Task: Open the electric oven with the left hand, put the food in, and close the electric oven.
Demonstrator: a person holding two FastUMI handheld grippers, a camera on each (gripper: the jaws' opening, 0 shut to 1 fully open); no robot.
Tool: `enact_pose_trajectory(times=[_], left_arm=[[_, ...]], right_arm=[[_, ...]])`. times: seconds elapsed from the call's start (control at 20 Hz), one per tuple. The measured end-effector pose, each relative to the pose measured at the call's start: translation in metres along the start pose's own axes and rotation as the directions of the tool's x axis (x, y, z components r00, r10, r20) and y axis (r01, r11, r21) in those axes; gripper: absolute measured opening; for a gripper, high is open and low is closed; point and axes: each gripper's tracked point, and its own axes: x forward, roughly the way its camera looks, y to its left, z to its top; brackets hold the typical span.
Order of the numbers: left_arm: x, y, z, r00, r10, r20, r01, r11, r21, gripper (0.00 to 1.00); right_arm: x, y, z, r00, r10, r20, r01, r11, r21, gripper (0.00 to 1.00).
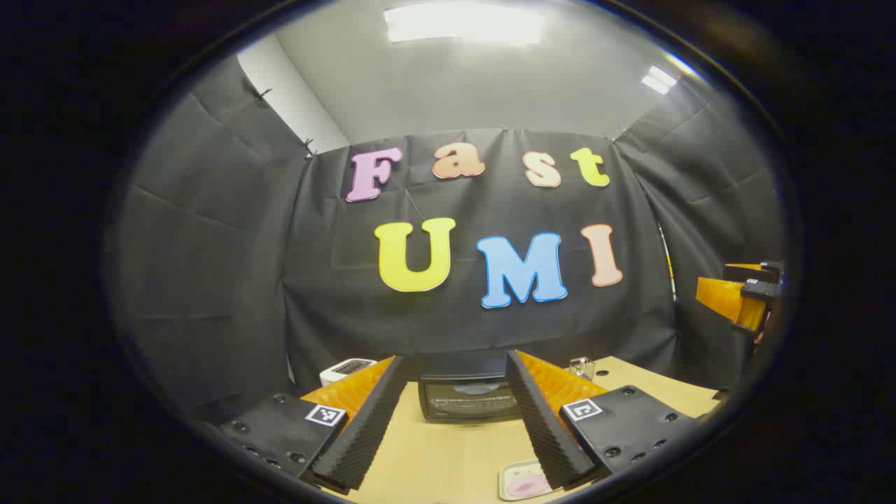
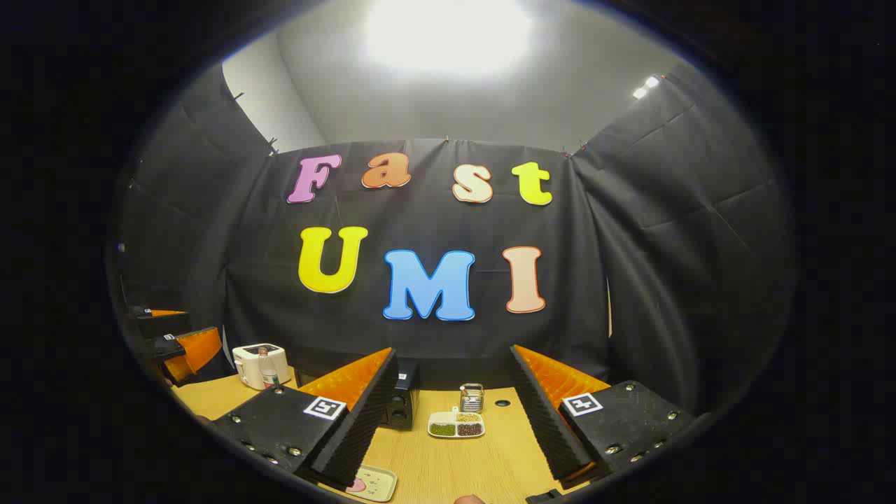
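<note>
The left gripper hangs with jaws spread, the small black glass-fronted electric oven shut, straight ahead between them on the wooden tabletop. Better to advance level and catch the door's top edge squarely. The right gripper waits, jaws likewise spread and empty.

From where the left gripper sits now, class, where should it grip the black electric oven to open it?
Probably the top edge of the closed door on the black electric oven, coming from the front: the door faces the open left gripper. The handle itself is unclear.
</note>
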Motion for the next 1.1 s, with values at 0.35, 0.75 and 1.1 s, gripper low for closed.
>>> enact_pose_trajectory(times=[0.35,0.75,1.1], left_arm=[[-0.005,-0.008,0.008,1.0,0.011,0.012,-0.011,1.0,0.018,0.97],[-0.008,-0.026,0.009,1.0,0.02,0.014,-0.02,0.999,0.028,1.0],[0.017,-0.034,0.005,0.998,0.056,0.01,-0.056,0.998,0.004,1.0]], right_arm=[[0.002,-0.01,-0.001,1.0,0.008,0.006,-0.008,1.0,0.008,0.97],[0.005,-0.022,-0.006,0.999,0.03,0.009,-0.031,0.999,0.01,0.97],[0.013,-0.026,-0.014,0.996,0.083,0.013,-0.084,0.996,0.024,0.97]])
